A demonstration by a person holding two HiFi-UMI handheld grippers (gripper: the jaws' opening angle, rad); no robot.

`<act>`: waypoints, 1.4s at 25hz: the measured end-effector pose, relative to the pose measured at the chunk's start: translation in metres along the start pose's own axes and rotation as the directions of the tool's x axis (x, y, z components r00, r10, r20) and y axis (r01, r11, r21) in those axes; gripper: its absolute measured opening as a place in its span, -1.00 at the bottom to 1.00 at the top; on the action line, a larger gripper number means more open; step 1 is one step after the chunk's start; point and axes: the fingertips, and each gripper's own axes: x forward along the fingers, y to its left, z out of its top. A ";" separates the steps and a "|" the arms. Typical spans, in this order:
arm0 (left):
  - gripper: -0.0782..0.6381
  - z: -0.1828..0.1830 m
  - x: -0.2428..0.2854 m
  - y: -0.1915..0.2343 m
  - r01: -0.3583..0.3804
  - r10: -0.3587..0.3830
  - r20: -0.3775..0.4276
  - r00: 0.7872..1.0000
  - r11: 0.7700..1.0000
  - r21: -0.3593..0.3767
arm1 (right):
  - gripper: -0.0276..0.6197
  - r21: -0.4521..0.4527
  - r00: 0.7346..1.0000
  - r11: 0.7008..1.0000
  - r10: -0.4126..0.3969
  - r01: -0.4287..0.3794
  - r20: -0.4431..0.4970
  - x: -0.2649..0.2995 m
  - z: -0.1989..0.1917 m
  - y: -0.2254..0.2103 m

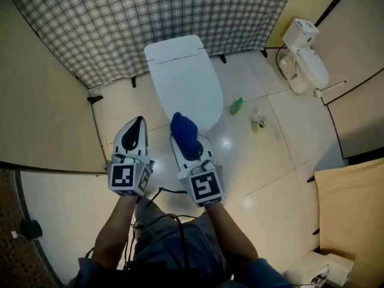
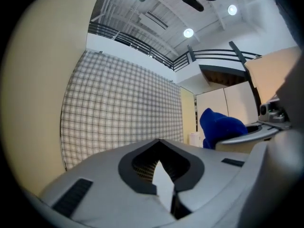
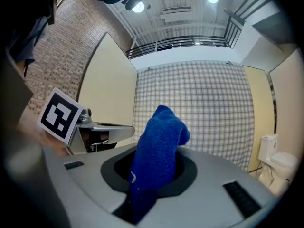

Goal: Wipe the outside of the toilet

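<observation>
The white toilet [image 1: 183,80] stands with its lid down in front of a checked curtain, seen from above in the head view. My right gripper [image 1: 185,132] hovers over the bowl's front edge, shut on a blue cloth [image 1: 184,134]. In the right gripper view the cloth [image 3: 164,127] sticks up out of the right gripper [image 3: 156,151]. My left gripper [image 1: 135,125] hangs beside the toilet's left front, over the floor, shut on nothing. The left gripper [image 2: 159,141] points at the curtain, and the blue cloth [image 2: 219,127] shows at its right.
A green bottle [image 1: 236,106] and a clear spray bottle [image 1: 258,122] lie on the tiled floor right of the toilet. A second white fixture [image 1: 305,60] stands at the back right. The checked curtain [image 1: 168,14] hangs behind; a beige panel wall [image 1: 42,113] runs along the left.
</observation>
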 end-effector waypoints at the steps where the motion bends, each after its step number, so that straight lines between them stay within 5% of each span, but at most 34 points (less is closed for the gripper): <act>1: -0.74 0.003 -0.003 -0.018 -0.035 0.035 -0.002 0.999 0.999 -0.017 | -0.69 -0.003 1.000 1.000 0.028 -0.028 0.010 -0.016 0.001 -0.014; 6: -0.74 0.026 -0.014 -0.110 -0.120 0.119 -0.026 0.993 0.991 -0.055 | -0.69 0.048 0.995 0.994 0.098 -0.099 0.022 -0.084 0.009 -0.079; 11: -0.74 0.058 -0.017 -0.165 -0.144 0.142 -0.050 0.989 0.989 -0.027 | -0.69 0.068 0.986 0.984 0.159 -0.162 0.051 -0.108 0.043 -0.097; 15: -0.74 0.090 -0.030 -0.165 -0.140 0.136 -0.079 0.988 0.989 -0.045 | -0.69 0.076 0.987 0.984 0.160 -0.162 0.027 -0.106 0.074 -0.082; 21: -0.74 0.094 -0.023 -0.162 -0.167 0.166 -0.016 0.986 0.985 -0.052 | -0.70 0.005 0.981 0.983 0.182 -0.183 0.073 -0.099 0.067 -0.078; 35: -0.74 0.102 -0.011 -0.143 -0.100 0.102 0.024 0.995 0.992 -0.073 | -0.70 -0.035 0.988 0.990 0.140 -0.138 0.063 -0.077 0.077 -0.065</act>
